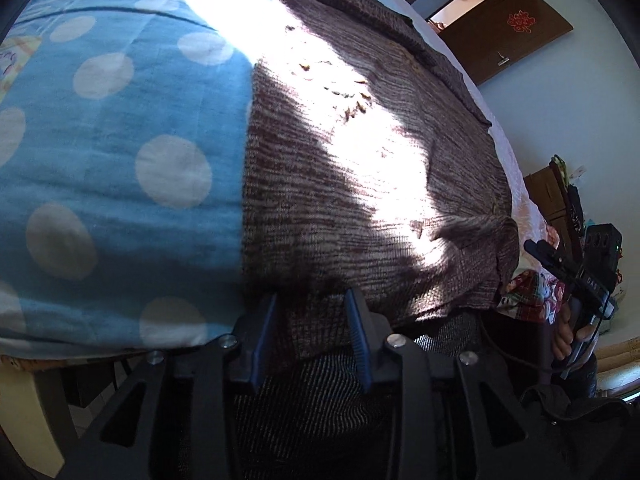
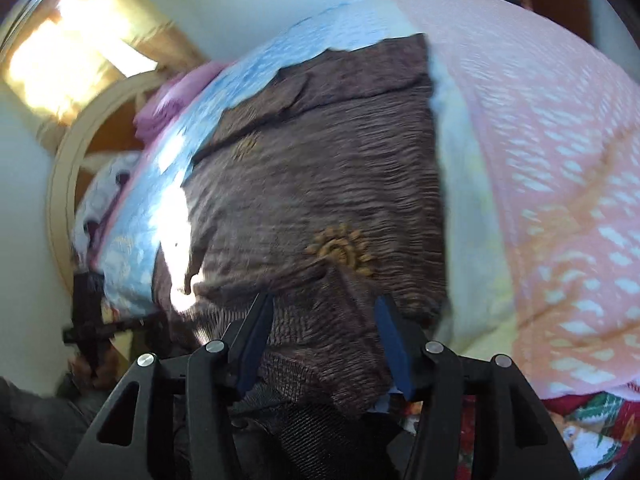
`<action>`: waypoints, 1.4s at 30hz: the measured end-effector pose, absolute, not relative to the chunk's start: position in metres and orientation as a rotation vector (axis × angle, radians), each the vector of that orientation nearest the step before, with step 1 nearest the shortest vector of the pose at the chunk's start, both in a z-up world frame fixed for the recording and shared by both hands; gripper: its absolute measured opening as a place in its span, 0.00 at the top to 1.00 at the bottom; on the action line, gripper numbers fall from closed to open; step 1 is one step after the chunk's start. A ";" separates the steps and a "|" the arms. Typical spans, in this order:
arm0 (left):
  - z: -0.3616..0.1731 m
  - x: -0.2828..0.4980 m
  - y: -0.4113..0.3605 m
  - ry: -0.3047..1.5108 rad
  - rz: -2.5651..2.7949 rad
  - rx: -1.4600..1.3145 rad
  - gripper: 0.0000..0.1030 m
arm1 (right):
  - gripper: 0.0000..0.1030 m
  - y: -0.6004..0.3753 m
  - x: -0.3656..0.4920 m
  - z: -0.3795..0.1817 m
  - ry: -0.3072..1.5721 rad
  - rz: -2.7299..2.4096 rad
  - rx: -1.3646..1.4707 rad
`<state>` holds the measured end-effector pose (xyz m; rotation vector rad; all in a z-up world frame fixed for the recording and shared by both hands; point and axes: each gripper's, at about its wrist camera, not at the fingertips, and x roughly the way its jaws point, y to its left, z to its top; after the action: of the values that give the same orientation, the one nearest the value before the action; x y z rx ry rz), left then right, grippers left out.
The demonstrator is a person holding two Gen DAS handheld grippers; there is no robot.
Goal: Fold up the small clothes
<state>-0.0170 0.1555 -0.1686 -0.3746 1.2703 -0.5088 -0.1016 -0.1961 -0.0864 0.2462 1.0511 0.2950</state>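
Observation:
A brown knitted sweater [image 1: 352, 184] with gold flower trims lies spread on the bed; it also shows in the right wrist view [image 2: 320, 184]. My left gripper [image 1: 312, 300] is open, its blue pads on either side of the sweater's near hem. My right gripper [image 2: 324, 304] is open over the sweater's near corner, where a fold of knit lies between the fingers. The right gripper also shows in the left wrist view [image 1: 576, 276], held in a hand just off the sweater's right edge.
A blue sheet with white dots [image 1: 120, 168] covers the bed to the left. A pink patterned blanket [image 2: 552, 184] lies to the right. A wooden door [image 1: 516, 28] and a cream headboard [image 2: 64, 184] stand beyond the bed.

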 end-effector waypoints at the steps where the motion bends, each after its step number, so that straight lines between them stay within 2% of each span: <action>1: -0.171 -0.017 0.157 1.273 -0.508 -0.391 0.66 | 0.47 -0.184 -0.100 -0.094 1.081 0.275 0.165; 5: -0.177 -0.018 0.161 1.277 -0.516 -0.451 0.66 | 0.48 -0.166 -0.097 -0.121 1.150 0.199 0.011; 6: -0.178 -0.018 0.162 1.275 -0.516 -0.468 0.66 | 0.53 -0.167 -0.098 -0.124 1.148 0.190 -0.001; 7: -0.178 -0.018 0.164 1.270 -0.515 -0.481 0.66 | 0.76 -0.168 -0.100 -0.123 1.139 0.170 -0.021; 8: -0.178 -0.019 0.162 1.264 -0.518 -0.482 0.67 | 0.94 -0.171 -0.101 -0.122 1.142 0.166 -0.018; 10: -0.177 -0.019 0.160 1.265 -0.523 -0.463 0.95 | 0.94 -0.187 -0.101 -0.112 1.136 0.192 0.096; 11: -0.178 -0.019 0.162 1.277 -0.542 -0.479 1.00 | 0.94 -0.195 -0.103 -0.104 1.120 0.208 0.152; 19: -0.127 -0.001 0.158 1.137 -0.605 -0.476 1.00 | 0.94 -0.241 -0.088 -0.036 0.944 0.305 0.419; 23: -0.101 0.027 0.160 1.054 -0.526 -0.374 1.00 | 0.94 -0.245 -0.058 -0.020 0.890 0.280 0.427; 28: -0.096 0.047 0.168 1.027 -0.461 -0.265 1.00 | 0.95 -0.256 -0.006 -0.025 0.871 0.207 0.478; 34: -0.109 0.050 0.167 1.051 -0.467 -0.231 0.99 | 0.94 -0.261 0.062 -0.068 0.959 0.104 0.455; 36: -0.112 0.045 0.164 1.065 -0.468 -0.189 0.97 | 0.90 -0.262 0.074 -0.083 1.025 0.055 0.425; 37: -0.113 0.041 0.164 1.067 -0.466 -0.163 0.97 | 0.84 -0.264 0.078 -0.087 1.049 0.023 0.430; 39: -0.114 0.036 0.167 1.062 -0.464 -0.134 0.91 | 0.77 -0.266 0.071 -0.081 1.009 -0.036 0.439; 41: -0.116 0.032 0.173 1.057 -0.462 -0.136 0.86 | 0.64 -0.246 0.054 -0.062 0.923 -0.081 0.306; 42: -0.118 0.031 0.176 1.056 -0.458 -0.143 0.85 | 0.61 -0.230 0.044 -0.052 0.878 -0.091 0.216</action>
<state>0.0314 0.1764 -0.1175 -0.1425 1.0562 -0.4581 0.0437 -0.2299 -0.0518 0.2162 0.8776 -0.0908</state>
